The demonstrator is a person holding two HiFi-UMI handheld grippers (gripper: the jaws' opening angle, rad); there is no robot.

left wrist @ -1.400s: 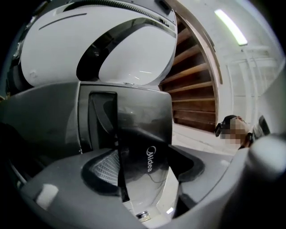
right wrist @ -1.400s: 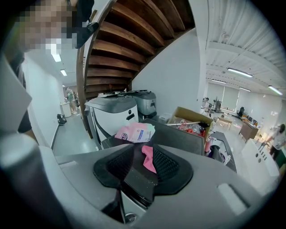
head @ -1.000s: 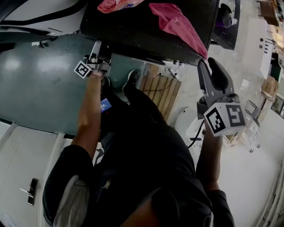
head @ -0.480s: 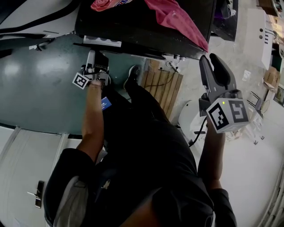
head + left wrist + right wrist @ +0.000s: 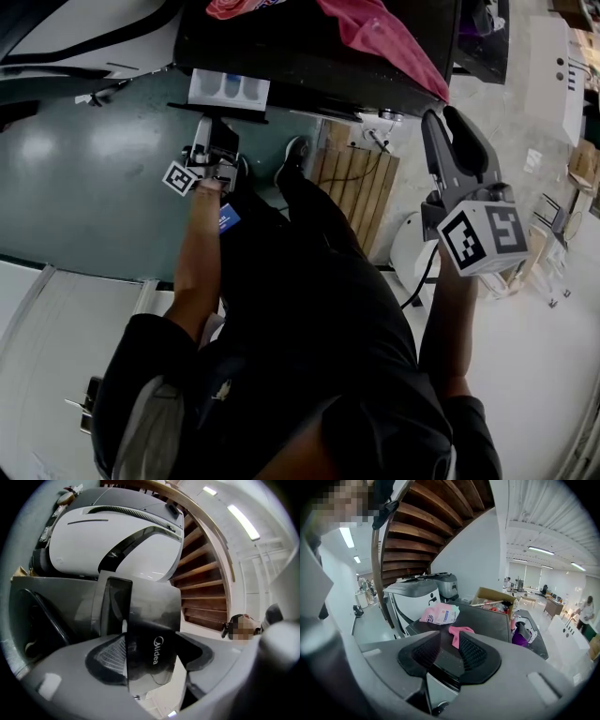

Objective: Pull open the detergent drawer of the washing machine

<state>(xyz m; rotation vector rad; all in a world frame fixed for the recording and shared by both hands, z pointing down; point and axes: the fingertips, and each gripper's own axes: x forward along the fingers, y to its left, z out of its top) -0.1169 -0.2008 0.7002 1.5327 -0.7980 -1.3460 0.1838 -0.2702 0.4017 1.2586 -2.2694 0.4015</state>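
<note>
The black washing machine [image 5: 309, 52] fills the top of the head view. Its detergent drawer [image 5: 230, 90] sticks out of the front, showing a white compartment. My left gripper [image 5: 212, 129] is shut on the drawer's glossy black front panel [image 5: 152, 634], which stands upright between the ribbed pads [image 5: 110, 656]. My right gripper [image 5: 450, 127] is held up at the right, away from the machine, open with nothing between its pads [image 5: 474, 653]. In the right gripper view the machine's top [image 5: 485, 616] lies ahead.
A pink cloth [image 5: 375, 37] and a pink detergent bag [image 5: 239, 7] lie on the machine's top. A wooden pallet [image 5: 354, 202] sits on the floor beside it. A white appliance [image 5: 117, 541] and a wooden staircase [image 5: 201, 573] stand beyond the drawer.
The drawer has slid out of the machine, its white compartment now showing, and the left gripper has drawn back with it. The right gripper has stayed about where it was.
</note>
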